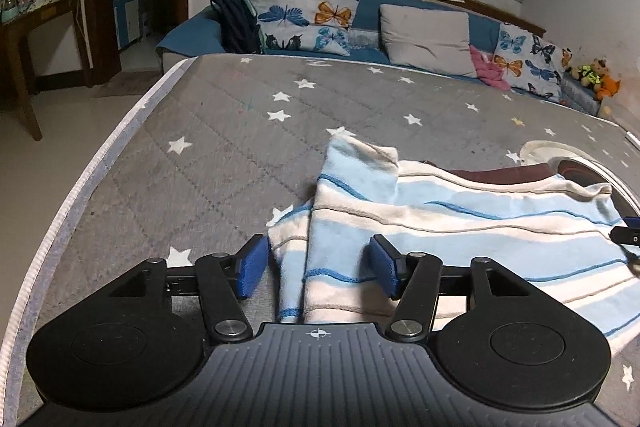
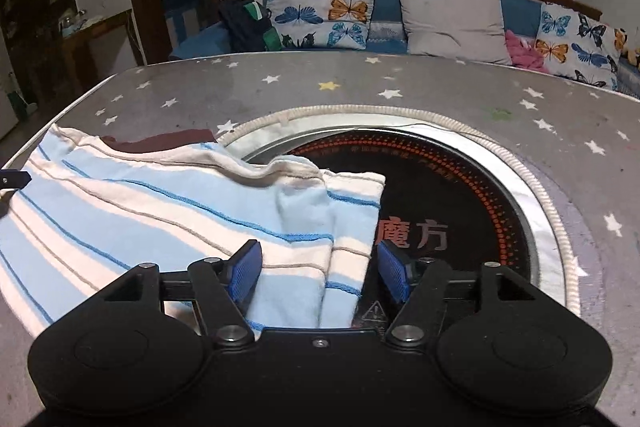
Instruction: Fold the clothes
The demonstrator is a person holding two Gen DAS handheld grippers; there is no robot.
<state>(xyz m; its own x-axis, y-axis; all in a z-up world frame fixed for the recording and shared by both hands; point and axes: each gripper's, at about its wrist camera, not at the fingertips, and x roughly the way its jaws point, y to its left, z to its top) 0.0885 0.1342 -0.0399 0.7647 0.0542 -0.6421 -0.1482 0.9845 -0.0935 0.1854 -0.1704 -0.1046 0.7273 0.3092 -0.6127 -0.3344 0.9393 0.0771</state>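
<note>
We hold both grippers low over the striped shirt, which lies spread on the star-printed cover, its long axis running side to side between our two tools. The left gripper stands at the shirt's left end, blue pads wide apart, with a bunched fold of sleeve lying between them but not pinched. The right gripper stands at the shirt's right end, pads likewise apart, straddling the folded edge that overhangs the round black heater plate set into the cover. A dark red garment peeks out from behind the shirt's far edge. Each tool has cloth directly ahead of its fingers; neither is nearer than the other. We judge the next move to be closing on both ends at once.
</note>
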